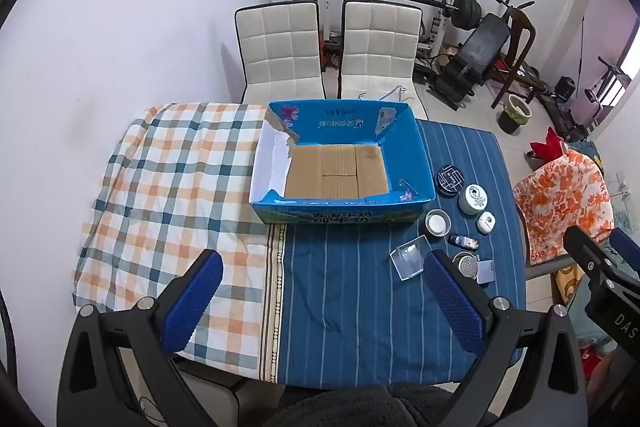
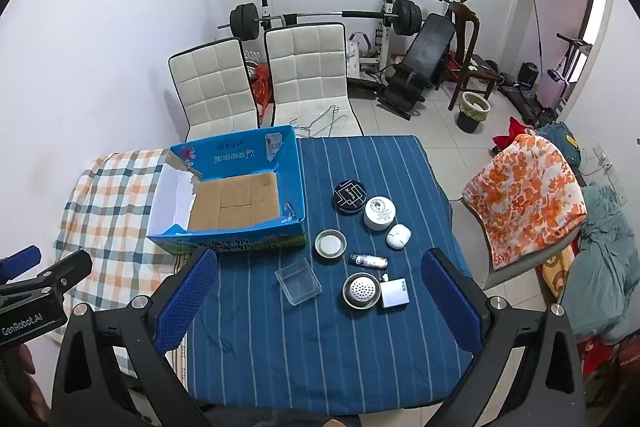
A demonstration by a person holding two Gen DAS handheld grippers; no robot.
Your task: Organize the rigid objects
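- Left gripper (image 1: pixel 322 301), black frame with blue textured pads, jaws spread wide, nothing between them, hovering over near table edge.
- Right gripper (image 2: pixel 320 301), same build, jaws released wide and empty, above blue striped cloth (image 2: pixel 320 347); items lying beyond the fingertips.
- "GenRobot.AI" readable on the left gripper's body in right wrist view; "DAS" partly readable on the right gripper's body in left wrist view.
- Blue open cardboard box (image 2: pixel 291 171), brown corrugated floor, torn white inner wall at left, Chinese print on the sides plus a flower graphic; sits where the checked orange-and-teal cloth (image 1: pixel 160 187) meets the blue one.
- To the right of box on blue cloth, all outside it:
- Black round tin with white line pattern (image 2: pixel 350 195), lettering too small to read.
- White round jar with printed lid (image 2: pixel 379 213), touching or just beside tin.
- White oval case (image 2: pixel 398 235).
- Shallow metal dish with white inside (image 2: pixel 330 244).
- Small dark-and-silver oblong item (image 2: pixel 368 260).
- Clear square plastic box (image 2: pixel 298 281), nearest the box front.
- Round metal strainer with perforated centre (image 2: pixel 360 290), beside silver lighter-like block (image 2: pixel 394 293) marked with digits, unclear.
- Two white quilted chairs (image 2: pixel 256 83) behind table.
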